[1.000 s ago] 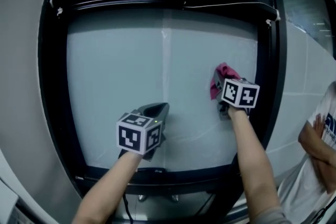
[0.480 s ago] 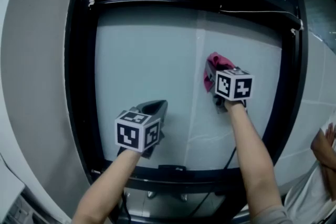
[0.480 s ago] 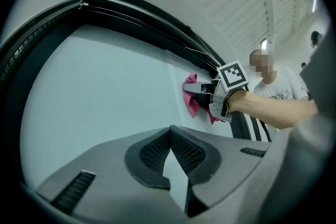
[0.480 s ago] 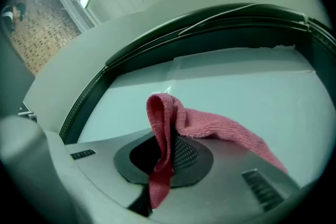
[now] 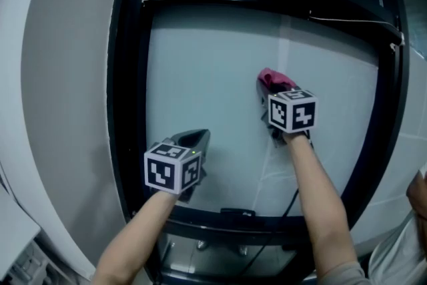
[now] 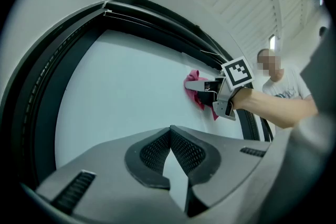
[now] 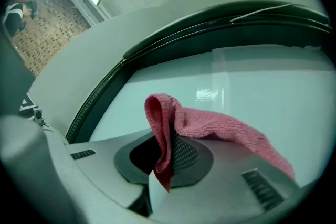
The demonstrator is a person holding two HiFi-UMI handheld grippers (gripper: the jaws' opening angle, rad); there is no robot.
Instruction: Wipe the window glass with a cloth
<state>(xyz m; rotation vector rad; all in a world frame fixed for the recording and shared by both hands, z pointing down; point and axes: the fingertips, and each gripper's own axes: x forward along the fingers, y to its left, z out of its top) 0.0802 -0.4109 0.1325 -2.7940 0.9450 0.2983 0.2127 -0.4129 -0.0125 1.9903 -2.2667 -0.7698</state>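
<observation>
The right gripper is pinching a pink cloth between its fingers and pressing it against the window glass. It is sitting nearer the right side of the black frame than the left, at about mid-height. The left gripper is hovering near the frame's lower left corner, its fingers closed on nothing. Wiping is apparently underway, but the glass is showing no marks separating cleaned from uncleaned, so most of it is probably waiting. The cloth's fold is poking toward the frame's top, its long axis running across the fingers and its loose end draping over one.
</observation>
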